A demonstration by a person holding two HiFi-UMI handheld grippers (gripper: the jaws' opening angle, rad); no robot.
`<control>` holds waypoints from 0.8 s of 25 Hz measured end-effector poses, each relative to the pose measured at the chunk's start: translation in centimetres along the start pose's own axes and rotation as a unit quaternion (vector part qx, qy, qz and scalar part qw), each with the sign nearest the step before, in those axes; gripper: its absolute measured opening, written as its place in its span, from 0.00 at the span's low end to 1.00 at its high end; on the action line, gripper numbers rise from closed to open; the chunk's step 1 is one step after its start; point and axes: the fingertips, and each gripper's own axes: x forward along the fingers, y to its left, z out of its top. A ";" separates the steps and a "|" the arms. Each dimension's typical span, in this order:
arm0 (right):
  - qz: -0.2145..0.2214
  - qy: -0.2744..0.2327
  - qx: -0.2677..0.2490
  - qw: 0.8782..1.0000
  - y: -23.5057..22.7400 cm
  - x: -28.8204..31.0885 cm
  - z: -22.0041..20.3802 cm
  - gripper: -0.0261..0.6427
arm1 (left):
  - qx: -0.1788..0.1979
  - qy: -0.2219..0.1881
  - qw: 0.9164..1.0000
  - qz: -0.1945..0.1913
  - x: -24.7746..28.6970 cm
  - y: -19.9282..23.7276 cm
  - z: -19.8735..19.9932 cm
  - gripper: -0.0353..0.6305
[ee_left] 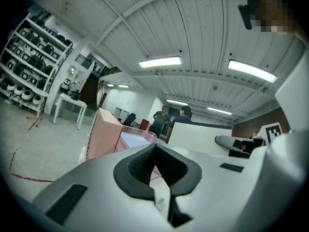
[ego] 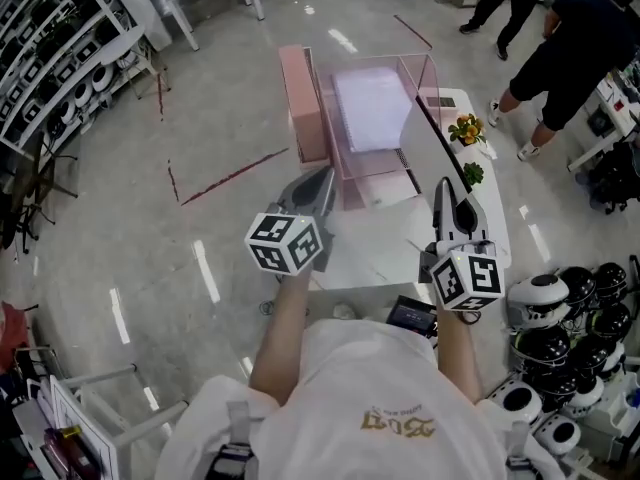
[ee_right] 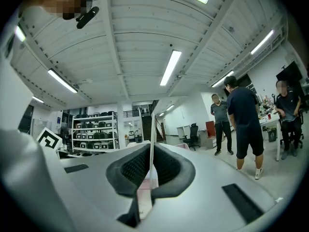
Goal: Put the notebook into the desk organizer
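The right gripper (ego: 444,186) is clamped on the notebook (ego: 428,153), whose thin edge stands upright between its pads in the right gripper view (the white cover faces the left gripper). The notebook hangs over the white table (ego: 380,260), just beside the right wall of the pink desk organizer (ego: 305,108) and not inside it. The left gripper (ego: 325,175) points toward the organizer with its jaws together, apparently on nothing, though its own view is cramped
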 end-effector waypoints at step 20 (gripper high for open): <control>0.010 0.009 -0.034 0.999 -0.5 3.9 -1.1 0.06 | 0.000 0.006 1.000 -0.003 3.5 1.9 0.4 0.07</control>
